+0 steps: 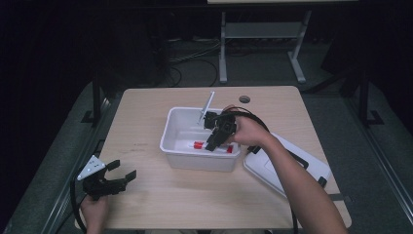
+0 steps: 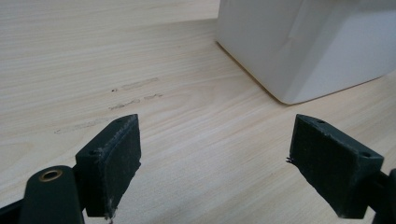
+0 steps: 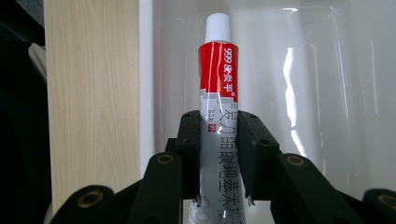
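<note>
High view, left to right: the left gripper [image 1: 127, 176] rests on the table [image 1: 195, 195] with jaws spread wide around nothing, while the right gripper [image 1: 213, 144], down inside the white tub [image 1: 168, 141], clamps the red-and-silver tube [image 3: 217, 107] between its pads.

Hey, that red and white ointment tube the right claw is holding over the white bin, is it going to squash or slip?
The ointment tube probably dents: the right claw grips its soft-looking flattened body. Its glossy skin may slip, though the pads press both sides. It looks light, and if dropped would likely land in the white bin.
</note>
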A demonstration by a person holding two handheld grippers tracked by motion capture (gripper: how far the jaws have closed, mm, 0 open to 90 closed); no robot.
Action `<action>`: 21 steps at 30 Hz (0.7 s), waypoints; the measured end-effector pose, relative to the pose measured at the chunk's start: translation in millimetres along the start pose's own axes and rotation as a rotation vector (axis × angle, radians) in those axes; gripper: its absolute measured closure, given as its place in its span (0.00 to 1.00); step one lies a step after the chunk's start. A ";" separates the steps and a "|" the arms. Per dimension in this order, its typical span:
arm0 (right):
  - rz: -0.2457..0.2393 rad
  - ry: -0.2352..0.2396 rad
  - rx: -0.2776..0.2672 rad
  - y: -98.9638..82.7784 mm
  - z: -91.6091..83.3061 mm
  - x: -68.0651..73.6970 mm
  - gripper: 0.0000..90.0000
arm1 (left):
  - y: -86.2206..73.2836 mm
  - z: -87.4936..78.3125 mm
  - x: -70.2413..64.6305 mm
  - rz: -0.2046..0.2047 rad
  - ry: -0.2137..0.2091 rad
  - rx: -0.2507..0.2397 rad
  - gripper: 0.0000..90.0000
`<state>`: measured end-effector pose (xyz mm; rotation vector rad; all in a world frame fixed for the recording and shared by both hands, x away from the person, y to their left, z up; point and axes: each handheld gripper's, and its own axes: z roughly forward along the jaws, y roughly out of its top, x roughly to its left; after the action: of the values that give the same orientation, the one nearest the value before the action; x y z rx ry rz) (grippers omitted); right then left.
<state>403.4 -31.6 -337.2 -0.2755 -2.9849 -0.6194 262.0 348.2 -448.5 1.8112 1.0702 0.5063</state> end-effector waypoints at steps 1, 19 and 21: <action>0.000 0.003 -0.003 -0.4 1.0 -0.6 0.79 | 0.0 0.1 0.0 0.000 0.000 0.000 0.18; 0.041 0.016 -0.008 -5.9 11.0 -8.2 0.78 | 0.2 -0.7 0.2 0.000 0.002 -0.002 0.18; 0.054 0.023 -0.003 -7.8 13.5 -9.7 0.77 | 0.2 -0.9 0.2 -0.001 0.001 -0.002 0.18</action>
<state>410.8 -34.7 -353.7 -0.3457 -2.9439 -0.6172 261.6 348.7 -448.0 1.8083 1.0709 0.5080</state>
